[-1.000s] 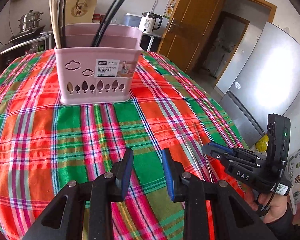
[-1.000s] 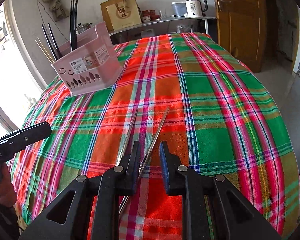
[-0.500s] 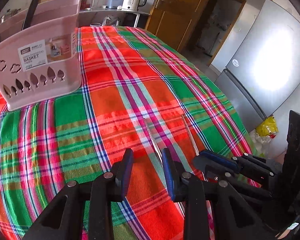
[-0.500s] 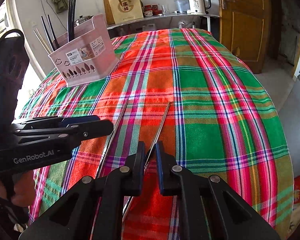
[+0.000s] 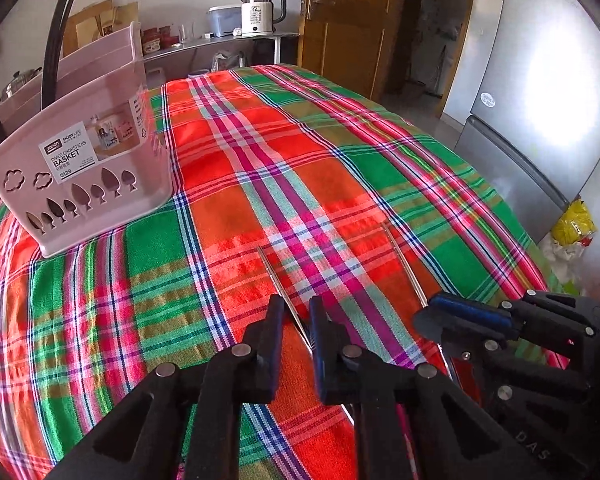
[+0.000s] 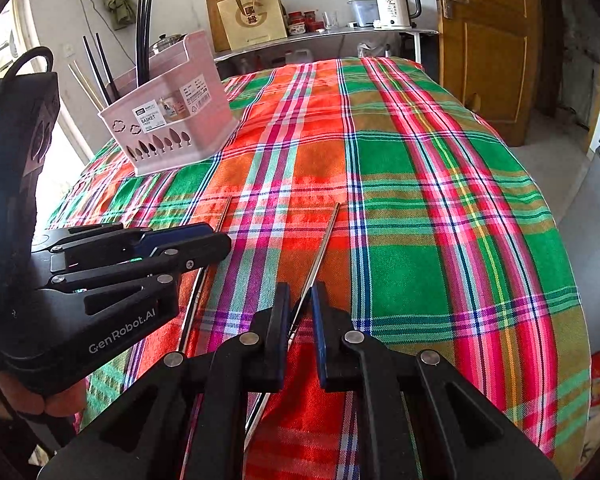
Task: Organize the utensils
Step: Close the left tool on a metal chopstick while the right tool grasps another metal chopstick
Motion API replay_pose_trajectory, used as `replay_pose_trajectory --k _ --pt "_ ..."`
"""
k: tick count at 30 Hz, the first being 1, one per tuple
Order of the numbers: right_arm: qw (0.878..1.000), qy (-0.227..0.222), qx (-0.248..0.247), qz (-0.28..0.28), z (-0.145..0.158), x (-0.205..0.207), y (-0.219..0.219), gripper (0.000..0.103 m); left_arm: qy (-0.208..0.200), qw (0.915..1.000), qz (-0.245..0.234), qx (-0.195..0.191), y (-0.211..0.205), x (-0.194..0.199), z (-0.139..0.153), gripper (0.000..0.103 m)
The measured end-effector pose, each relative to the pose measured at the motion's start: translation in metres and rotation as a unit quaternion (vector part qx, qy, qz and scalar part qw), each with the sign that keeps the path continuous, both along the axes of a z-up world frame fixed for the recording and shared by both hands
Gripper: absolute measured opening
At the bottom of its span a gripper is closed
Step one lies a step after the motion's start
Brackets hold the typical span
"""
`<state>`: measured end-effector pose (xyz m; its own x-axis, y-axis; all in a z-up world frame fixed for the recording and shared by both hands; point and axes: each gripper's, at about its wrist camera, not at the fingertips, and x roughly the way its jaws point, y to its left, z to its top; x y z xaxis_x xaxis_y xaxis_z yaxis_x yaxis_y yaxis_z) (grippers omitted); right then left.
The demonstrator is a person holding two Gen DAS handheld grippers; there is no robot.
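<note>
— Chopsticks: where are the metal ones, and what are your tools doing?

— Two steel chopsticks lie on the plaid tablecloth (image 6: pixel 420 184), well in front of the pink basket (image 5: pixel 96 168). My left gripper (image 5: pixel 297 312) points steeply down at the left chopstick (image 5: pixel 274 276); its jaws are closing with the stick between them, and I cannot tell whether the pads press it yet. My right gripper (image 6: pixel 300 300) slants down the same way, its jaws nearly shut around the right chopstick (image 6: pixel 324 240).

— How do the two tools sit?

— Side by side, near each other, each over its own stick. In the right view part of my hand (image 6: pixel 56 400) shows under the left tool.

— What is in the basket?

— Black chopsticks (image 6: pixel 144 32) standing upright, with pale wooden ones (image 6: pixel 86 84) at its far-left end. I cannot count them surely.

— Anything around?

— Behind the basket, a shelf with a white kettle (image 6: pixel 396 6) and a paper bag (image 6: pixel 252 16); right of that, a wooden door (image 6: pixel 488 40). Nothing lies between sticks and basket.
</note>
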<state>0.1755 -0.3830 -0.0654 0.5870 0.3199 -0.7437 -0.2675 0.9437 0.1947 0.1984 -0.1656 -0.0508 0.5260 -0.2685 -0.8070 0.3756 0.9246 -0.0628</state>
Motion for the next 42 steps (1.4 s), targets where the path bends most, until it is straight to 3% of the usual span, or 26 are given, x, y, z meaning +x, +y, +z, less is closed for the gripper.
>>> replay_pose_trajectory --k 8,16,22,32,38,42 --pt "1.000 0.002 0.000 0.016 0.000 -0.004 0.012 0.011 -0.006 0.9998 0.020 0.001 0.059 -0.018 0.001 0.006" --pt "0.998 0.003 0.000 0.058 0.000 -0.008 0.043 0.011 -0.006 0.9941 0.108 -0.007 0.151 -0.038 0.001 0.006" --pt "0.997 0.006 -0.011 0.081 0.000 -0.004 0.061 0.011 0.006 0.9865 0.162 -0.024 0.195 -0.046 0.002 0.006" --pt "0.992 0.015 -0.055 0.113 0.003 0.027 0.084 0.012 0.021 0.9918 0.126 -0.003 0.191 -0.024 0.004 0.009" --pt "0.991 0.018 -0.064 0.120 0.003 0.028 0.088 0.011 0.022 0.9934 0.113 -0.003 0.187 -0.024 0.004 0.016" --pt "0.990 0.020 -0.064 0.122 0.003 0.029 0.089 0.004 0.016 0.9941 0.107 0.008 0.183 -0.027 0.004 0.016"
